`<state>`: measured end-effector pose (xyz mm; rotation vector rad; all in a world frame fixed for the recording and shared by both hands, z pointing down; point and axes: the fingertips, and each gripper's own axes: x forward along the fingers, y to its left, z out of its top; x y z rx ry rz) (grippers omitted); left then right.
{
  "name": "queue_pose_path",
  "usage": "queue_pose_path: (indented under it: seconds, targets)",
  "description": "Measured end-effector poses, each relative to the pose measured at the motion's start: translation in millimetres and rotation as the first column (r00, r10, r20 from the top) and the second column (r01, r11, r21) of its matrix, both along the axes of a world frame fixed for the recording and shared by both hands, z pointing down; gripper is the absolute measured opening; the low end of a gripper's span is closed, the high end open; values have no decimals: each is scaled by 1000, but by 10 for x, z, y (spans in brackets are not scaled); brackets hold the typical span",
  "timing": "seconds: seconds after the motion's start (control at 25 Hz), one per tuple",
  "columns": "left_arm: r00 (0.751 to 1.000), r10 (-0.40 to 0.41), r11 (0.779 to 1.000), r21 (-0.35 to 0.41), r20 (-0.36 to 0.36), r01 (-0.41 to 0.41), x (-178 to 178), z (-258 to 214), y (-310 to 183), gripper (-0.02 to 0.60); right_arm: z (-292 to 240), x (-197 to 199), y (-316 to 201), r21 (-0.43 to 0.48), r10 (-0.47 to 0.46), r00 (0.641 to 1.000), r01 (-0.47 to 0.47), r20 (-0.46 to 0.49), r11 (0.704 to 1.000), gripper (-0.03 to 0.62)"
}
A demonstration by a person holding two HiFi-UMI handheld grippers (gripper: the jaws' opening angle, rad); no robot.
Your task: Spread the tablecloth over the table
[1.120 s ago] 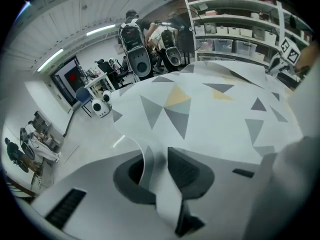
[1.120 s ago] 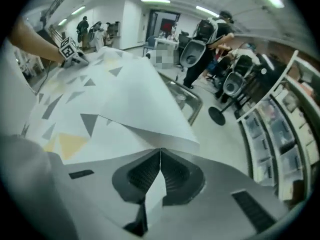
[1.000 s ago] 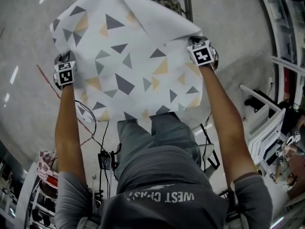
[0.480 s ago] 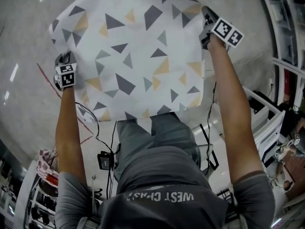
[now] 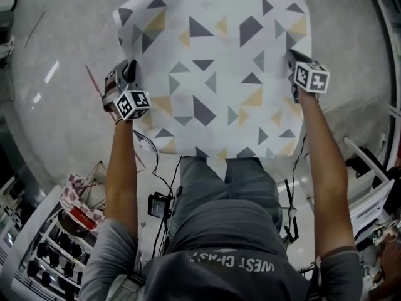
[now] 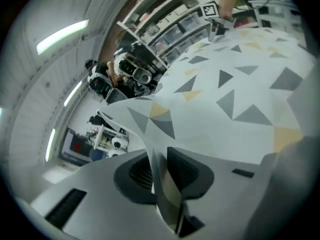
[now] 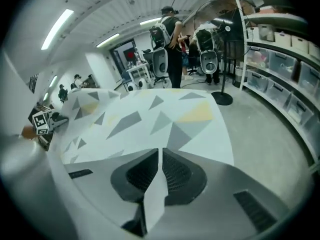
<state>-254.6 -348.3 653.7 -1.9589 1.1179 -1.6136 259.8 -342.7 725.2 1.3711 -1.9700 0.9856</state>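
Tablecloth point(image 5: 213, 74) stretches between left gripper point(image 5: 130, 73) and right gripper point(image 5: 292, 60), both pinching its edges; right jaws have just been opening, so tighten and hold tension even.

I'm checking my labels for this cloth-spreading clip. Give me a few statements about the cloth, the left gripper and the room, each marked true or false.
1. The left gripper has its fingers closed on an edge of the tablecloth. True.
2. The tablecloth is plain white. False: it carries grey and yellow triangles.
3. The tablecloth lies crumpled in a heap. False: it is held up, spread nearly flat.
4. A person stands in the room beyond the tablecloth. True.
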Motion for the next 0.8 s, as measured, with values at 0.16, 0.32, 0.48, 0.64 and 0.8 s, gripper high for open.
queue_pose_path:
  seconds: [0.16, 0.32, 0.48, 0.64, 0.8]
  targets:
    - [964, 222, 971, 53, 143, -232, 347, -189, 175, 55, 119, -57, 180, -26, -9, 1000, 8, -23, 1000, 35]
    - [966, 249, 968, 24, 64, -251, 460, -118, 318, 23, 138, -76, 200, -24, -21, 999, 20, -34, 1000, 32]
    - [980, -97, 994, -68, -175, 86, -64, 107, -18, 11, 150, -80, 201, -31, -37, 998, 36, -51, 999, 32]
    - [875, -339, 935, -228, -345, 272, -296, 411, -179, 11, 154, -86, 210, -32, -48, 997, 46, -64, 998, 32]
    - [776, -485, 867, -341, -403, 364, -408, 552, -251, 22, 158, -84, 236, -37, -63, 996, 61, -70, 997, 32]
